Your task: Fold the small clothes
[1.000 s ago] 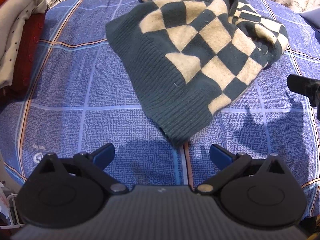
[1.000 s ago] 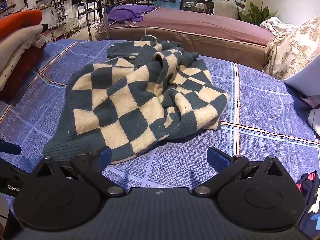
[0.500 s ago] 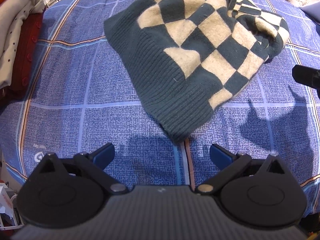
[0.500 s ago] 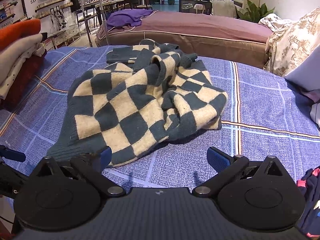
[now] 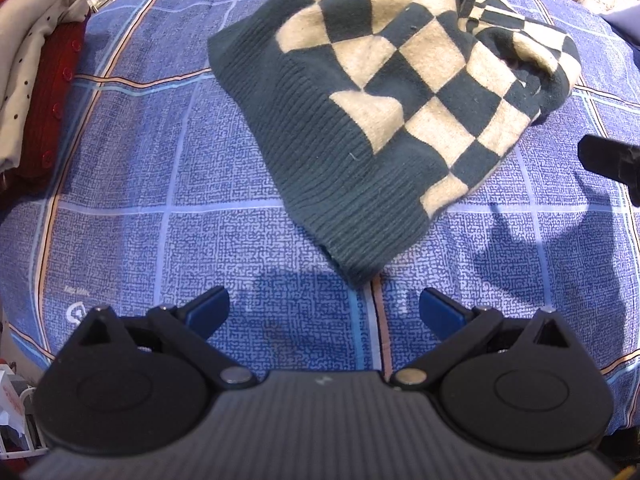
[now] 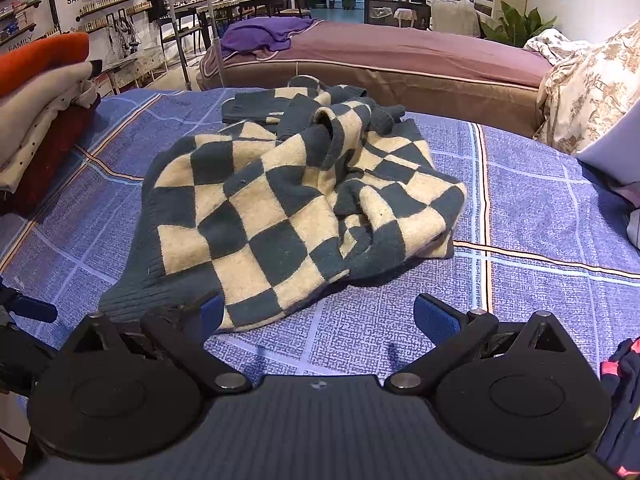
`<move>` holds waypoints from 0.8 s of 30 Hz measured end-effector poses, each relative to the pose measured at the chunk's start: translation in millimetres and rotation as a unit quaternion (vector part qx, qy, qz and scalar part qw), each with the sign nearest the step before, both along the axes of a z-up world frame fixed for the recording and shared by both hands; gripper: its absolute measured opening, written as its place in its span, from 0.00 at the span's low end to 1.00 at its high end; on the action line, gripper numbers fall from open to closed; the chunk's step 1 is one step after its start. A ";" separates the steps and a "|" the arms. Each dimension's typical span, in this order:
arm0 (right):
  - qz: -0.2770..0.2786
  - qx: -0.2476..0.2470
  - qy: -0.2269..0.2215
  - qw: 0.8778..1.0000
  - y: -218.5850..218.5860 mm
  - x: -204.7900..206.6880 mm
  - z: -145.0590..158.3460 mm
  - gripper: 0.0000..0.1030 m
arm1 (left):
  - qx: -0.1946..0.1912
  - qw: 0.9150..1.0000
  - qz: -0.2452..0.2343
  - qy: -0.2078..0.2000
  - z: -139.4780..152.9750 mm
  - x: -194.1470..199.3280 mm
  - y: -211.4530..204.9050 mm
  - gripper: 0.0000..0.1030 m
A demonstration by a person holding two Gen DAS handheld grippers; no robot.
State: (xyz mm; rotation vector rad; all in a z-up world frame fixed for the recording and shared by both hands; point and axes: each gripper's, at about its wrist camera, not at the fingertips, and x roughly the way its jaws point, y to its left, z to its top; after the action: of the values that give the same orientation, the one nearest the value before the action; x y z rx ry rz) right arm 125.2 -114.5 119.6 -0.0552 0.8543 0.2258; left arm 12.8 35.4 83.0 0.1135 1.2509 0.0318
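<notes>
A dark green and cream checked sweater (image 5: 384,92) lies crumpled on the blue checked bedspread (image 5: 152,216). Its ribbed hem corner (image 5: 356,260) points toward my left gripper (image 5: 324,310), which hangs open a short way in front of it, holding nothing. In the right wrist view the same sweater (image 6: 280,208) is bunched at its right side, and my right gripper (image 6: 316,318) is open with its left finger (image 6: 208,314) close over the hem edge. The right gripper's black tip (image 5: 608,160) shows at the left view's right edge.
A stack of folded clothes (image 6: 44,100), orange, grey and red, sits at the bed's left side. A second bed with a mauve cover (image 6: 400,52) stands behind, with patterned pillows (image 6: 592,84) at the right. Dark clothing (image 6: 624,392) lies at the right edge.
Both grippers have edged forward toward the sweater's hem; the sweater itself has not moved and both stay open.
</notes>
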 end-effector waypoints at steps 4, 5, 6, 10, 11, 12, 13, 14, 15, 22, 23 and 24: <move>-0.001 0.003 -0.001 1.000 0.9 -0.6 -3.1 1.00 | -0.001 1.000 0.005 -0.005 -0.4 -0.5 1.7 1.00; -0.001 0.004 0.000 1.000 0.8 -1.0 -4.2 1.00 | -0.001 1.000 0.007 -0.008 -0.4 -0.6 2.4 1.00; -0.002 0.007 -0.001 1.000 0.7 -1.3 -5.0 1.00 | -0.002 1.000 0.009 -0.012 -0.1 -0.9 3.5 1.00; -0.004 0.014 0.000 1.000 0.7 -2.4 -9.1 1.00 | -0.014 0.999 0.023 -0.028 1.9 -2.1 11.2 1.00; -0.003 0.017 0.000 1.000 1.0 -2.6 -10.0 1.00 | -0.019 0.999 0.029 -0.030 1.6 -1.9 13.5 1.00; -0.003 0.020 0.000 1.000 1.5 -3.0 -11.1 1.00 | -0.024 0.999 0.034 -0.029 0.9 -1.7 15.4 1.00; -0.004 0.023 -0.001 1.000 2.0 -3.5 -11.8 1.00 | -0.028 0.999 0.036 -0.029 0.2 -2.0 17.2 1.00; -0.004 0.028 -0.001 1.000 2.4 -4.3 -12.8 1.00 | -0.031 0.998 0.037 -0.030 -0.4 -2.9 18.5 1.00; -0.004 0.034 -0.002 0.999 2.6 -5.2 -13.1 1.00 | -0.031 0.998 0.037 -0.031 -0.9 -3.9 19.6 1.00; -0.016 0.091 0.003 0.996 -2.5 -9.8 -20.5 1.00 | -0.024 0.997 0.049 -0.047 -4.0 -9.9 34.6 1.00; -0.019 0.102 0.007 0.995 -3.3 -9.6 -22.8 1.00 | -0.027 0.997 0.052 -0.051 -5.3 -10.9 38.2 1.00; -0.022 0.113 0.011 0.993 -3.9 -9.6 -25.8 1.00 | -0.031 0.996 0.055 -0.055 -7.4 -11.7 42.4 1.00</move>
State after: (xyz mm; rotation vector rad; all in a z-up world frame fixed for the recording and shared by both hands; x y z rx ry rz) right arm 115.6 -118.4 93.8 0.1771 0.8468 0.2799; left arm 1.1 77.8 75.6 -0.0114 1.1463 0.0940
